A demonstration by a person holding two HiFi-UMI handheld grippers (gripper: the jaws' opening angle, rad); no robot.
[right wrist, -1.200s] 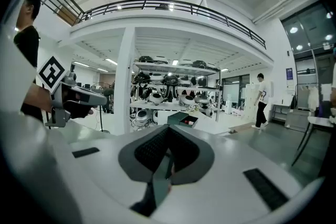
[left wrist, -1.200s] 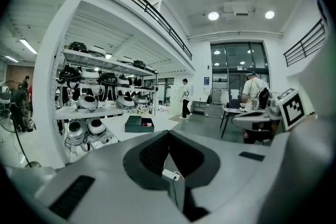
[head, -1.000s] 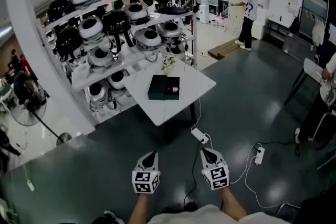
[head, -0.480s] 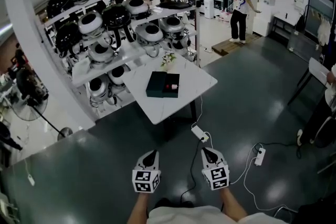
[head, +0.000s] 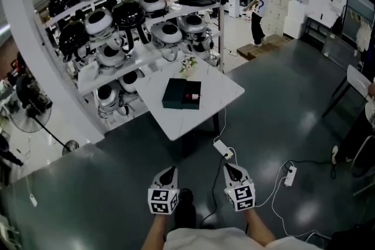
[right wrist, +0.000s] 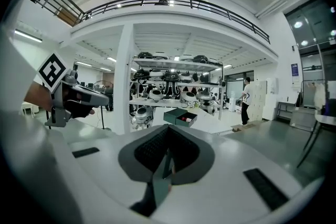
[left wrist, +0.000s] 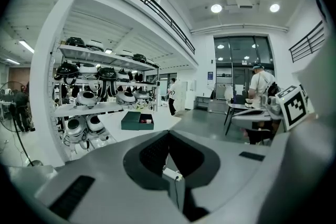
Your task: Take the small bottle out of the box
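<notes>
Left gripper (head: 169,173) and right gripper (head: 227,168) side by side, well short of the white tabletop (head: 202,120), fingers of both pressed together, empty, small bottle (head: 194,97) inside the open dark box (head: 176,93) there

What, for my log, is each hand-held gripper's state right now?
Left hand-held gripper: closed, empty.
Right hand-held gripper: closed, empty.
</notes>
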